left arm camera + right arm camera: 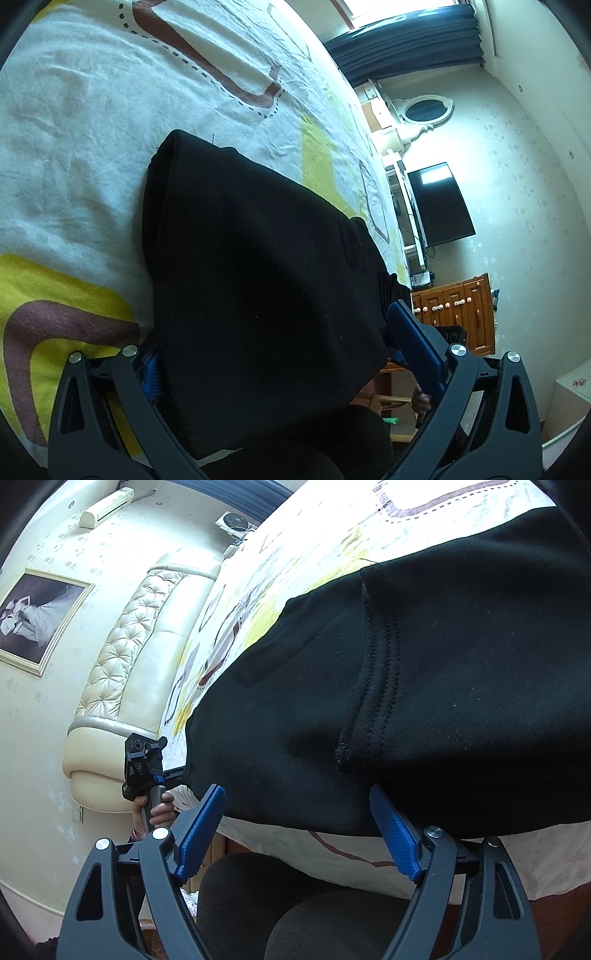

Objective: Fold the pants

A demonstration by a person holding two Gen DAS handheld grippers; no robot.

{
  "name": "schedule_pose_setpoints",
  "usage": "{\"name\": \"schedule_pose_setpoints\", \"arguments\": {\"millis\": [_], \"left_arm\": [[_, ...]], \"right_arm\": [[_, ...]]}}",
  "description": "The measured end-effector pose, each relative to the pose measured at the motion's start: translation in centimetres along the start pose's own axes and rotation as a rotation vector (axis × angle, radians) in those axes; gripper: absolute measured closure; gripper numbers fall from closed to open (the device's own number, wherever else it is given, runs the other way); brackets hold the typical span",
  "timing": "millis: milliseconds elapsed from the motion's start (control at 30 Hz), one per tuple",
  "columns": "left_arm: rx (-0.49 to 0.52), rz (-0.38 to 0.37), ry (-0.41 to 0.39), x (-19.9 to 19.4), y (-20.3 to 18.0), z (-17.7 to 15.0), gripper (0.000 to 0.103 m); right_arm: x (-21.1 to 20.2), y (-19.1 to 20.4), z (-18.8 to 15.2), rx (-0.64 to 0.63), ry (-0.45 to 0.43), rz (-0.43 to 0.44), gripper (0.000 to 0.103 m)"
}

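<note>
Black pants (258, 258) lie folded on a white bedspread (92, 110) patterned in yellow and brown, their near end hanging over the bed's edge. My left gripper (275, 325) stands open wide astride that near end; dark cloth fills the gap and partly covers the left blue pad (151, 376). In the right wrist view the pants (406, 683) show a stitched seam. My right gripper (295, 792) is open, its blue fingertips (384, 812) just under the hanging hem and not pressing on it. The left gripper's body (142, 760) shows there in a hand (159, 808).
A cream padded headboard (122, 657) and a framed picture (33, 616) stand at one end of the bed. At the other end are a dark screen (439, 203), a wooden cabinet (458, 310) and dark curtains (406, 40). The person's dark-clad knees (295, 904) are below the bed edge.
</note>
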State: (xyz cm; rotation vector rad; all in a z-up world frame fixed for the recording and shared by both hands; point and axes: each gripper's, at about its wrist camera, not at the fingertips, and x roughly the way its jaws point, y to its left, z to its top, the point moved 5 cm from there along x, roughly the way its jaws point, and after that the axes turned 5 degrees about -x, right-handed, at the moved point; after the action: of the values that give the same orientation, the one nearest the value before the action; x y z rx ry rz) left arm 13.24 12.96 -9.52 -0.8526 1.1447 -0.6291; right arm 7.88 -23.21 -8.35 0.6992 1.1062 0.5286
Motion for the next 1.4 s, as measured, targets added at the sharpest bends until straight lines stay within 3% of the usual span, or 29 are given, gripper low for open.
{"name": "schedule_pose_setpoints", "arguments": {"millis": [67, 100, 133, 267, 367, 500, 733, 933, 1100, 1400], "left_arm": [[0.004, 0.048, 0.022, 0.3, 0.2, -0.3, 0.048], [0.000, 0.102, 0.036, 0.5, 0.7, -0.6, 0.076], [-0.005, 0.123, 0.043, 0.7, 1.1, -0.8, 0.081], [-0.002, 0.131, 0.017, 0.3, 0.9, -0.7, 0.086], [0.056, 0.158, -0.005, -0.5, -1.3, -0.4, 0.087], [0.128, 0.088, -0.045, -2.0, -6.9, -0.2, 0.088], [0.275, 0.058, -0.040, -0.2, -17.6, -2.3, 0.088], [0.356, 0.036, -0.003, 5.7, -24.9, -4.8, 0.088], [0.397, 0.040, 0.061, 13.5, -28.9, -7.4, 0.088], [0.438, 0.175, 0.183, 27.1, -29.1, -12.2, 0.088]], "right_arm": [[0.0, 0.0, 0.0, 0.001, 0.001, 0.000, 0.024], [0.0, -0.1, 0.0, 0.002, 0.001, 0.000, 0.024], [0.0, -0.2, 0.0, 0.004, 0.000, 0.000, 0.024], [-0.2, -0.3, 0.1, 0.009, -0.004, 0.000, 0.024], [-0.5, -0.4, 0.2, 0.019, -0.011, 0.004, 0.024], [-1.3, -0.1, 0.5, 0.013, -0.037, 0.012, 0.024], [-4.6, 0.6, 1.5, -0.029, -0.121, 0.003, 0.024], [-8.6, -1.2, 1.4, -0.005, -0.187, 0.001, 0.024], [-11.9, -3.6, 0.9, 0.039, -0.252, 0.000, 0.024], [-15.1, -7.1, 0.1, 0.116, -0.322, 0.017, 0.024]]}}
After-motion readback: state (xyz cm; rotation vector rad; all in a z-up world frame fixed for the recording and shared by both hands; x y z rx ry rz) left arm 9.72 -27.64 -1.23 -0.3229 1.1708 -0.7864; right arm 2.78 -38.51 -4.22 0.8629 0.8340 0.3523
